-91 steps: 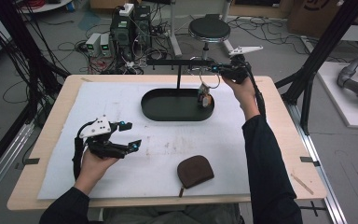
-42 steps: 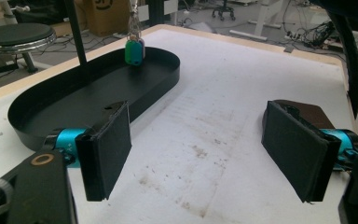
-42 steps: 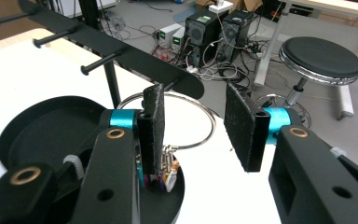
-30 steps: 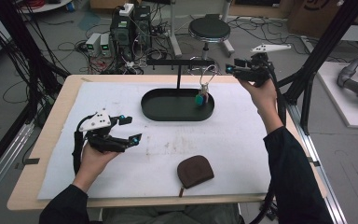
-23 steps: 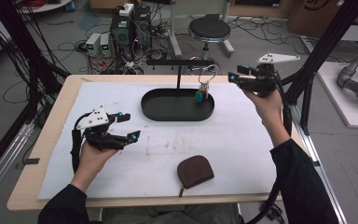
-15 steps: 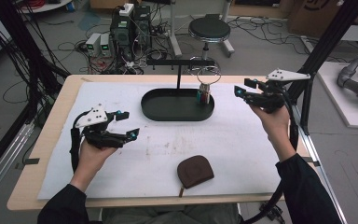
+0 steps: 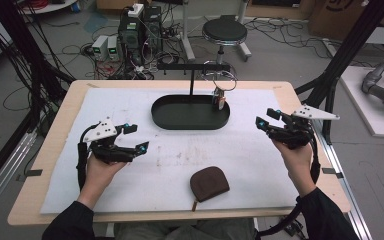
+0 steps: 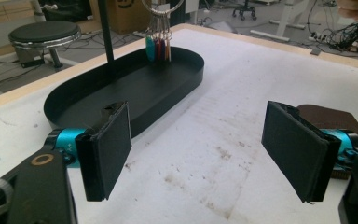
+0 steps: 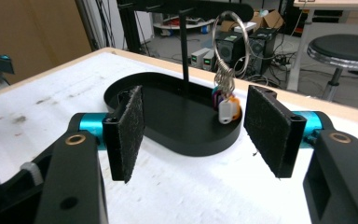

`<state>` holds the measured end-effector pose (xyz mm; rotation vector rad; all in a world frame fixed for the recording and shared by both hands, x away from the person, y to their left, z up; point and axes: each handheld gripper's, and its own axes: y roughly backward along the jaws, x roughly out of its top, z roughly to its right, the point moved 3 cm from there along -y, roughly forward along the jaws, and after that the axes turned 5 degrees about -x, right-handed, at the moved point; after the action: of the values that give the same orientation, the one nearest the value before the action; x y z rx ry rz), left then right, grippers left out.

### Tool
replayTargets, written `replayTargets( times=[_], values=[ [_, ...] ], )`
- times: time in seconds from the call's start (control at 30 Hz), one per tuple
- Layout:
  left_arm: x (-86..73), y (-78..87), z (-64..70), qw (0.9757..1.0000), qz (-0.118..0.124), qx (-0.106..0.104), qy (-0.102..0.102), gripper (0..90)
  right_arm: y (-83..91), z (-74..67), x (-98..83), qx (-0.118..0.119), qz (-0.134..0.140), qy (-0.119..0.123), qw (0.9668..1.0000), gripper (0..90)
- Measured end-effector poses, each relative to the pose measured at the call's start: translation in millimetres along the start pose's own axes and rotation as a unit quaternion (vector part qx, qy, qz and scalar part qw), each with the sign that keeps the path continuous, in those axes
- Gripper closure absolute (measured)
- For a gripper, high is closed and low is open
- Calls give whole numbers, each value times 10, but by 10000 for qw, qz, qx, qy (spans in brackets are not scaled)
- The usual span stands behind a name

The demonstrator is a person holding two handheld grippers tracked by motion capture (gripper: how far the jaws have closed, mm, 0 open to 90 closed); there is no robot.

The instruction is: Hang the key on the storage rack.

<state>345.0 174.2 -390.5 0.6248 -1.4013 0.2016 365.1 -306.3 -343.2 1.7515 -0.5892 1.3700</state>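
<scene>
left tongs (image 7: 132, 137): black body, grey three-cornered plate on top, teal collars behind the jaws, black cable looping from the rear
right tongs (image 7: 268, 119): black body, grey three-cornered plate, teal collars, black cable trailing past the wrist
left pads (image 8: 106, 149): flat, black, rectangular, edges slightly frayed
right pads (image 9: 127, 131): black, coarse fuzzy face, thin black backing
fasteners: one brass-ringed hole on each black jaw arm
sleeves (image 7: 75, 223): dark, long, reaching the wrists
</scene>
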Motion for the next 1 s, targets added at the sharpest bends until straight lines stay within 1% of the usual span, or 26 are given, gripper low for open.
replayTargets(
  times=[0.03, 0.07, 0.13, 0.27, 0.3, 0.43, 0.5, 0.67, 0.73, 0.8, 0.9, 1.0],
  values=[
    [-9, 8, 2, 10000, 2, -10, 12, 239, 22, -18, -67, -5, -1, -36, 10000, 364],
    [-17, 17, 1, 10000, 9, -3, 10, 239, 22, -18, -67, -5, -1, -36, 10000, 364],
    [-32, 37, -4, 10000, 23, 6, 34, 239, 46, -24, -167, -17, 10, -62, 10000, 347],
    [-66, 86, -12, 9999, 57, 78, 67, 235, 44, -9, -235, -44, -33, -82, 10000, 313],
    [-71, 94, -13, 9999, 76, 76, 87, 235, 39, 3, -266, -80, -31, -53, 9999, 297],
    [-62, 100, -14, 9999, 103, 97, 90, 235, 42, 12, -284, -125, 4, -62, 9999, 278],
    [-58, 90, -5, 9999, 99, 97, 79, 234, 47, -6, -299, -149, 23, 15, 9999, 278],
    [-39, 68, 16, 9999, 103, 63, 40, 234, 49, -48, -330, -154, -12, 98, 9998, 278],
    [-32, 56, 6, 9999, 116, 52, 49, 235, 51, -58, -342, -157, -44, 128, 9998, 279],
    [-38, 41, 4, 9998, 152, 11, 105, 234, 65, -59, -351, -184, -39, 137, 9997, 280],
    [-49, 23, 15, 9999, 117, -6, 108, 234, 91, -39, -354, -246, -5, 91, 9997, 280],
    [-63, 30, 28, 9999, 100, 3, 87, 235, 75, -7, -359, -294, -17, 45, 9996, 280]
  ],
)
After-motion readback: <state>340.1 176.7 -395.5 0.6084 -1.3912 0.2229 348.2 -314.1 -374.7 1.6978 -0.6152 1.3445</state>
